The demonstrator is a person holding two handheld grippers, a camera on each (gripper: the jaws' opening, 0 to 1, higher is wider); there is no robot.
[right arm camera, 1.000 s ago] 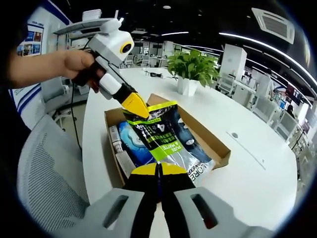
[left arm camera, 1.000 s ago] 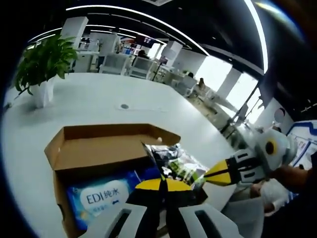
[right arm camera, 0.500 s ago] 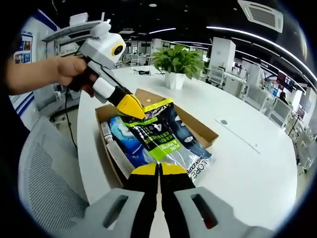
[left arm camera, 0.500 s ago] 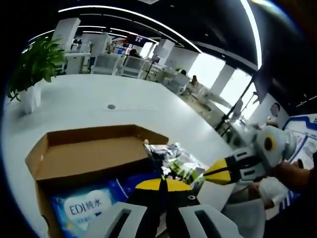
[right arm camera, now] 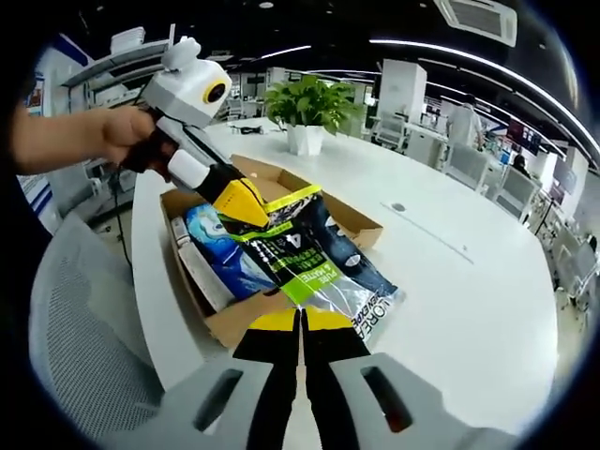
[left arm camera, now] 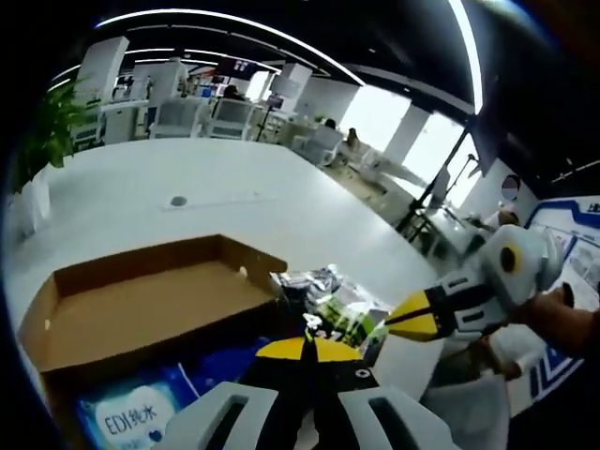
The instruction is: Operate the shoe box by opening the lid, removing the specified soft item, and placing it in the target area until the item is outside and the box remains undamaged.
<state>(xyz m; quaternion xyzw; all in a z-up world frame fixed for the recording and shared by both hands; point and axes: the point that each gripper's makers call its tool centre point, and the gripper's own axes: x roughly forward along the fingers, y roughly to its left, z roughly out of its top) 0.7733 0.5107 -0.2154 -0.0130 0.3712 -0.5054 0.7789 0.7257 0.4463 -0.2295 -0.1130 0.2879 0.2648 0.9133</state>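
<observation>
The brown shoe box (right arm camera: pixel 352 211) lies open on the white table, its lid flap (left arm camera: pixel 141 309) folded back. A shiny black, green and silver soft packet (right arm camera: pixel 309 262) hangs stretched between both grippers, partly over the box's wall and the table. My right gripper (right arm camera: pixel 301 319) is shut on its near edge. My left gripper (right arm camera: pixel 246 208), held by a hand, is shut on its far edge. In the left gripper view the packet (left arm camera: pixel 337 305) sits above my left gripper (left arm camera: pixel 311 345), with the right gripper (left arm camera: pixel 403 323) coming in from the right. A blue wipes pack (right arm camera: pixel 220 248) remains inside the box.
The white table (right arm camera: pixel 469 309) stretches wide to the right of the box. A potted plant (right arm camera: pixel 305 103) stands behind the box. A grey mesh chair (right arm camera: pixel 75 319) stands at the table's near edge. Desks and chairs fill the office beyond.
Both grippers have carried the packet sideways, from above the box to across its side wall and the table. Both views have shifted with the hands.
</observation>
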